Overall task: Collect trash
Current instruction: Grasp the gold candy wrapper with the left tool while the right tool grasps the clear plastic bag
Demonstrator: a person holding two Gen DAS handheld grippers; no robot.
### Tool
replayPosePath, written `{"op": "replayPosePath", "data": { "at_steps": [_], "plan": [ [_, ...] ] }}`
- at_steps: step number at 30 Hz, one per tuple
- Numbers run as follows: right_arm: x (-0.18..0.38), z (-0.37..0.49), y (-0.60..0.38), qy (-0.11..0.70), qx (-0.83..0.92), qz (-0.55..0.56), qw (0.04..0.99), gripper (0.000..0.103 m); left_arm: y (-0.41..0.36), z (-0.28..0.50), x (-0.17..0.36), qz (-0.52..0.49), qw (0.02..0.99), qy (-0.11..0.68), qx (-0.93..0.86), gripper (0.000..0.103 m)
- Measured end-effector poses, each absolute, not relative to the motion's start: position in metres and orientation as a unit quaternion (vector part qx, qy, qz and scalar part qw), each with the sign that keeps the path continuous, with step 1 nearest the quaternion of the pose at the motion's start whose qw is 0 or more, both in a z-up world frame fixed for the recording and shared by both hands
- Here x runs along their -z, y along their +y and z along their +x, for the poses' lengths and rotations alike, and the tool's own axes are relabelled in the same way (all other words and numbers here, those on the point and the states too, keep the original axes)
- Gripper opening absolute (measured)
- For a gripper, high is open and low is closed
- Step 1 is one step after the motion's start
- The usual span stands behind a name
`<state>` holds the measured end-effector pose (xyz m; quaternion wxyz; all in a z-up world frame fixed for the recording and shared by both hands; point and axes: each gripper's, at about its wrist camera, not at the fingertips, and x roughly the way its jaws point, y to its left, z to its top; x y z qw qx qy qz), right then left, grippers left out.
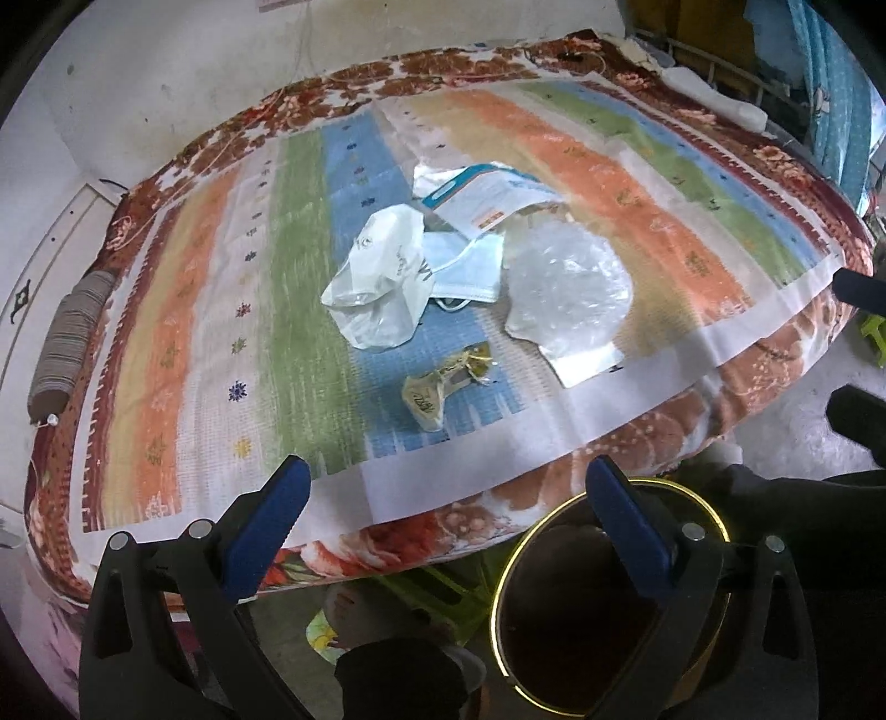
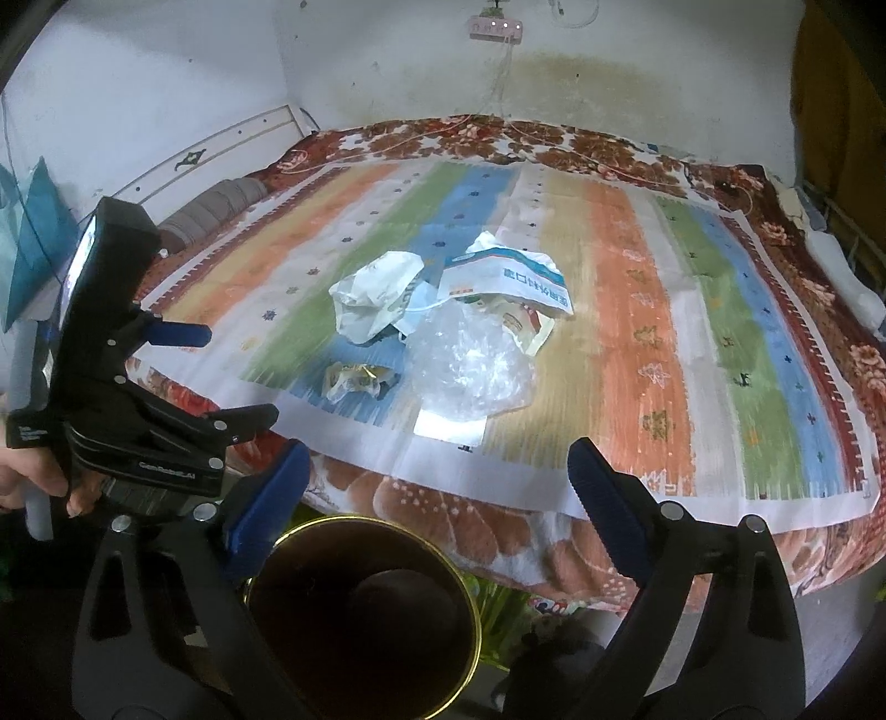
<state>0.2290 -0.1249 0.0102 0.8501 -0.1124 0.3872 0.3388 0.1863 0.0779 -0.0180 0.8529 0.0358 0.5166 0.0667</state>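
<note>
A heap of trash lies mid-bed on a striped mat (image 1: 194, 332): a crumpled white plastic bag (image 1: 376, 277) (image 2: 376, 293), a blue face mask (image 1: 465, 271) (image 2: 421, 304), a printed mask packet (image 1: 487, 194) (image 2: 509, 277), a clear plastic bag (image 1: 565, 288) (image 2: 470, 365) and a small yellow wrapper (image 1: 443, 387) (image 2: 354, 379). A dark bin with a gold rim (image 1: 531, 534) (image 2: 387, 520) stands on the floor at the bed's near edge. My left gripper (image 1: 448, 487) (image 2: 221, 376) hangs open over that edge, empty. My right gripper (image 2: 440, 471) is open above the bin, nothing between its fingers.
The mat (image 2: 637, 332) lies on a floral blanket (image 1: 637, 437). A rolled grey cloth (image 1: 72, 343) (image 2: 216, 207) sits by the headboard. A wall runs behind the bed, with a pink socket strip (image 2: 495, 27). A green stool (image 1: 432, 592) stands beside the bin. A person's hand (image 2: 27, 476) holds the left gripper.
</note>
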Motion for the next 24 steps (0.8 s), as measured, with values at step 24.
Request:
{"op": "replayPosePath", "data": {
  "at_steps": [24],
  "plan": [
    [0.027,0.299,-0.090,0.441,-0.327,-0.124,0.827,0.076,0.095,0.234,0.063,0.083,0.835,0.543,-0.020,0.085]
  ]
}}
